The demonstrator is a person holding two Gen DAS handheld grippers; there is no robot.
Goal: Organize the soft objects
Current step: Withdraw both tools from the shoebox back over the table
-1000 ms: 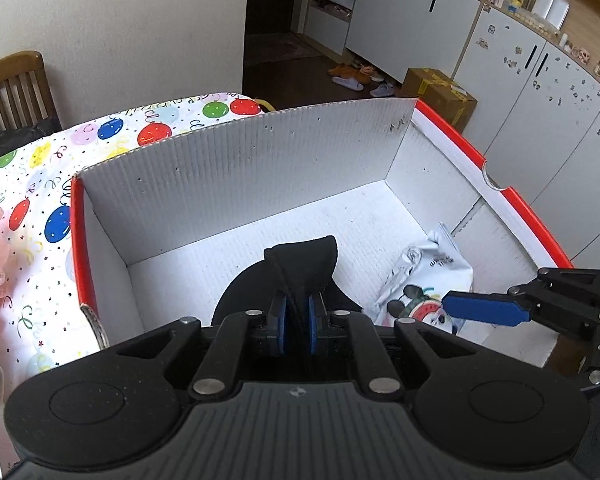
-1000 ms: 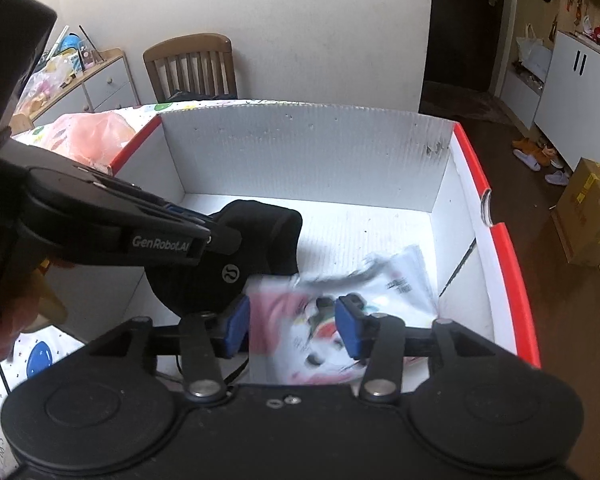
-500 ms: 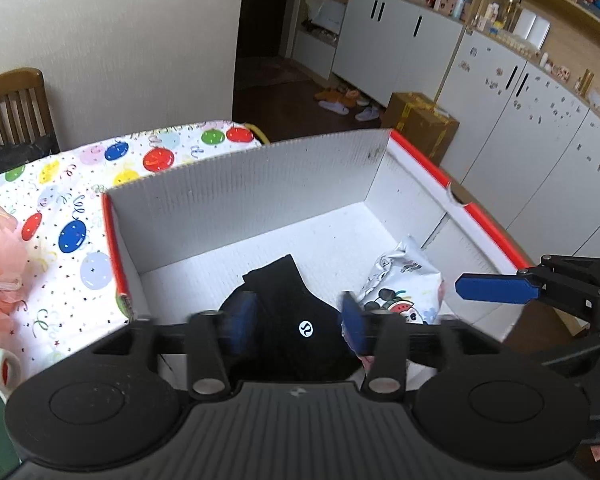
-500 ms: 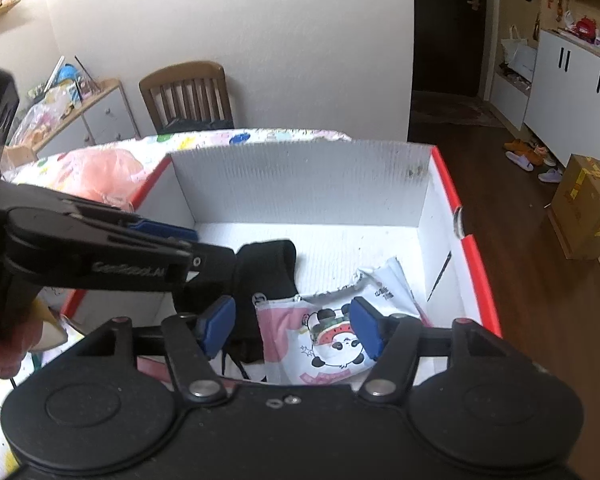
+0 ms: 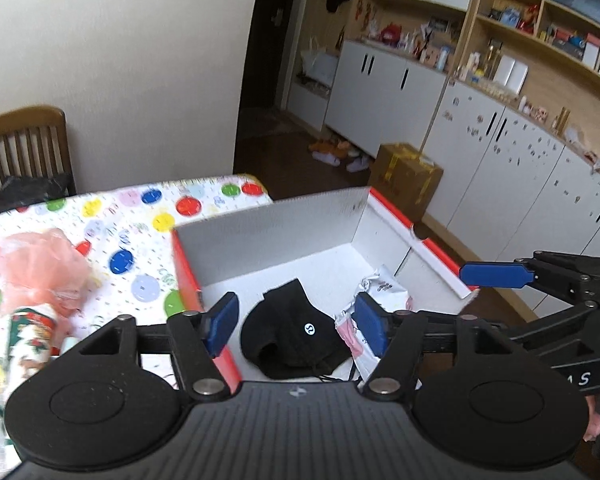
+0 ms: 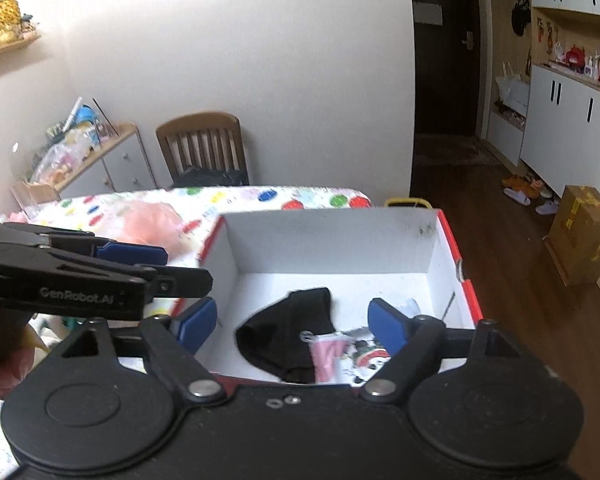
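Observation:
A white cardboard box with red rim [image 5: 284, 236] [image 6: 332, 240] stands on the table. Inside lie a black soft cap with a small white logo [image 5: 296, 332] [image 6: 288, 332] and, to its right, a pink-and-white panda-print pouch [image 5: 376, 292] [image 6: 356, 352]. My left gripper [image 5: 296, 326] is open and empty, held above the box's near edge. My right gripper [image 6: 290, 326] is open and empty, also above the near edge. Each gripper shows in the other's view, the right one [image 5: 496, 274] and the left one [image 6: 132, 254].
The table has a balloon-print cloth [image 5: 132, 224]. A pink mesh bundle [image 5: 40, 268] [image 6: 152, 220] and a printed roll [image 5: 28, 336] lie left of the box. A wooden chair [image 6: 202, 148] stands behind the table. A brown carton [image 5: 404, 180] sits on the floor by white cabinets.
The left gripper opened and released the black cap into the box. Both grippers rose and pulled back from the box; the pouch stays where the right gripper left it.

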